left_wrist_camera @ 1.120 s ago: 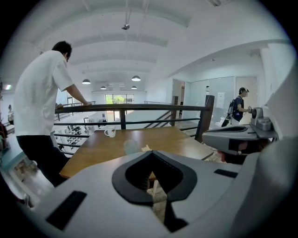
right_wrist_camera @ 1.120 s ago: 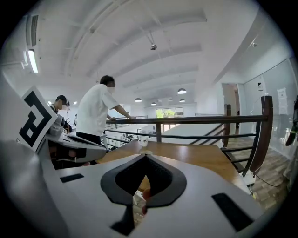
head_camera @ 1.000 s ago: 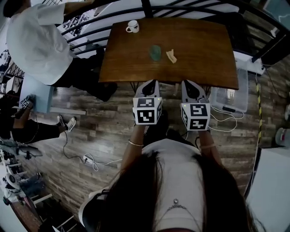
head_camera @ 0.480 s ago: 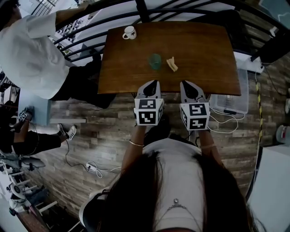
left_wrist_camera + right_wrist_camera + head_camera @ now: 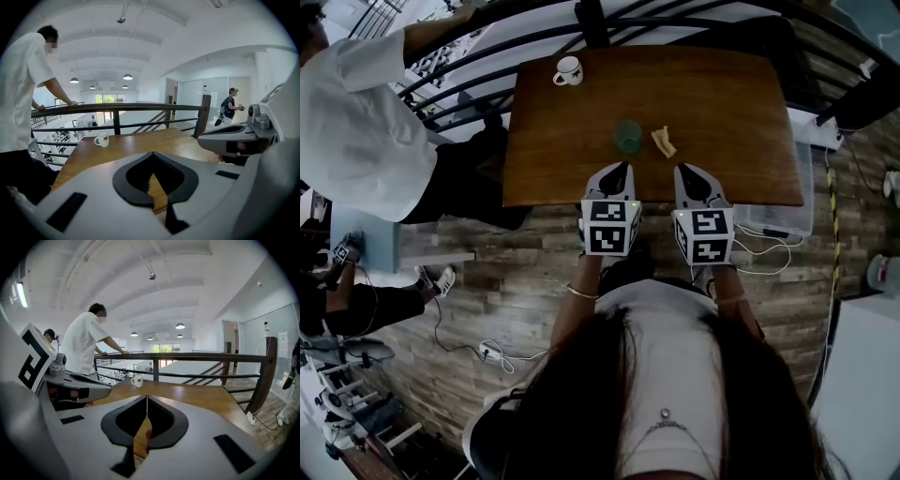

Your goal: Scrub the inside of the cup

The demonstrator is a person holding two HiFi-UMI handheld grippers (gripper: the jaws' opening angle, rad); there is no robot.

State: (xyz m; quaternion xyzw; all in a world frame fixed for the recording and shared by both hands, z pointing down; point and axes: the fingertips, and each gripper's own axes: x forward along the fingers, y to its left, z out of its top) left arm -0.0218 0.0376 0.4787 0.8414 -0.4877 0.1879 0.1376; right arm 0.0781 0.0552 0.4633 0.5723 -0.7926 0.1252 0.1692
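Standing beside black railing (image 5: 140, 107), brown wooden table (image 5: 731, 112)

The table (image 5: 722, 103) is smooth brown wood with a soft sheen; the floor (image 5: 516, 272) is rougher, grey-streaked planks. At the table's eleven o'clock the white mug (image 5: 568, 70) looks glossy and glazed, the green cup (image 5: 627, 136) near its centre translucent, the railing (image 5: 140, 108) dark metal. The left gripper (image 5: 622, 169) and right gripper (image 5: 685, 172) have matt grey plastic shells.
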